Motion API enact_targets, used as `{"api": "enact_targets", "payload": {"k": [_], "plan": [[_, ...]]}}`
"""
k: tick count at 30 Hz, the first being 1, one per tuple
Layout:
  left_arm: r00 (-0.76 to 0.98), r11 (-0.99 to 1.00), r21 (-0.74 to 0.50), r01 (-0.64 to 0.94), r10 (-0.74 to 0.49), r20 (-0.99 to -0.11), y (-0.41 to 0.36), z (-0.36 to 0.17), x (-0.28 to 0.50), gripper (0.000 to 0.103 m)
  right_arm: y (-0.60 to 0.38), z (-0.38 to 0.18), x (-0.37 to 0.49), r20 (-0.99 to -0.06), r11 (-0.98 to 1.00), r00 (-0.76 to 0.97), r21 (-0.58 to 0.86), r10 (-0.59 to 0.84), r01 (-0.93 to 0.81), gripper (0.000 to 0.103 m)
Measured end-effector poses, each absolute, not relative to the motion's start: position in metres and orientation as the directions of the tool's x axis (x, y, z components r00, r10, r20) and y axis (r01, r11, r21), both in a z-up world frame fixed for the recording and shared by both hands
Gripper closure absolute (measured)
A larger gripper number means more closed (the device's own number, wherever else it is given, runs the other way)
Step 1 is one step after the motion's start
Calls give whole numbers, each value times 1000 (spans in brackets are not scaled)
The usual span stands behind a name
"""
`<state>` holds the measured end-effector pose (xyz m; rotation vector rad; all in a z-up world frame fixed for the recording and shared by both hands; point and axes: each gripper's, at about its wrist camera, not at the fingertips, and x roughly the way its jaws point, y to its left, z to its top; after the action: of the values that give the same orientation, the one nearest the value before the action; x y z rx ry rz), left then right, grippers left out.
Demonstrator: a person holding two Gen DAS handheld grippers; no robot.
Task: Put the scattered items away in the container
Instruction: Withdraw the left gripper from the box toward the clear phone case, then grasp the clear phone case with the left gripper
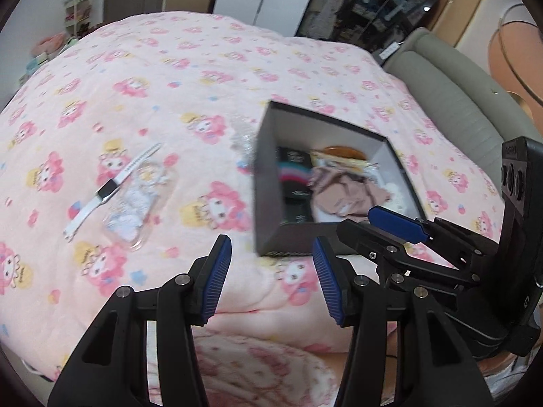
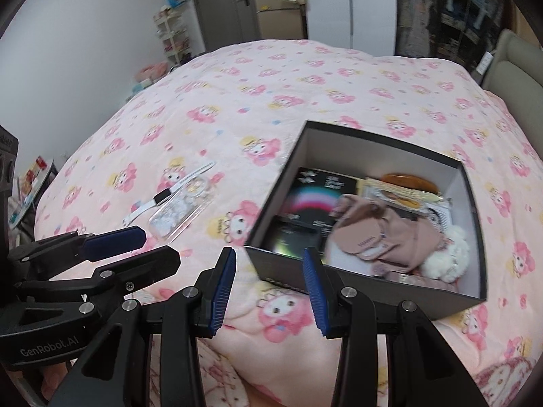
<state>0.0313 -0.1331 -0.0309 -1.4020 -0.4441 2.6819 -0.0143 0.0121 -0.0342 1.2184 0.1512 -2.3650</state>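
Blue ribbed pads line both grippers, and both sets of jaws stand partly open with nothing between them. The left gripper (image 1: 271, 278) hangs over the pink blanket (image 1: 169, 78) just short of the box's near corner; the right gripper (image 2: 268, 291) hangs just short of the box's near wall, and each shows in the other's camera as a black frame at the side of the view.

The box (image 2: 473, 196) is the landmark: dark grey outside, pale inside, open-topped, sitting on the blanket. It already holds a black card with a rainbow arc (image 2: 315, 203) against its left wall, a dusty-pink cloth piece (image 2: 383, 234) in the middle, a white fluffy ball (image 2: 448, 254) toward its right wall, and a brown oval thing (image 2: 407, 181) with some papers at its far side. The motion blur leaves their finer detail unclear.

Left of the box, well apart from it, two items lie on the blanket. A white watch (image 1: 108, 190) with a dark face is stretched out straight, its strap running diagonally. Touching it on the side nearer the box is a clear phone case (image 1: 135, 203) with a pale printed figure. Just beside the box's far left corner in the left view, a small glittery thing (image 1: 242, 135) rests on the blanket, too blurred to name.

Beyond the box, a padded grey-green headboard (image 1: 451, 98) edges the bed on the right, and dark shelving and a door stand behind.
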Motion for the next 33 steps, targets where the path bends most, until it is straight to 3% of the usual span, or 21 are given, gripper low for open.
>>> {"api": "enact_targets", "payload": {"k": [17,21,25,33], "plan": [[-497,-834,-396,384,174,-850,-252,-106,18,51,-100,-109,-67,-861,-769,-199,287,-468,571,66],[-426,-815,-355,458,149,-892,-282,-138,9,53,-132,-122,-81,-878,-750,-166,270,-450,605,66],[-385,-762,-434,480,262,-885,-308,-165,1,53,-160,-134,-110,-890,-774,-203,220,-409,594,66],[-321,-744,-465,480,344,-882,-326,-202,-27,53,-191,-168,-158,-917,-793,-266,80,-296,604,64]]}}
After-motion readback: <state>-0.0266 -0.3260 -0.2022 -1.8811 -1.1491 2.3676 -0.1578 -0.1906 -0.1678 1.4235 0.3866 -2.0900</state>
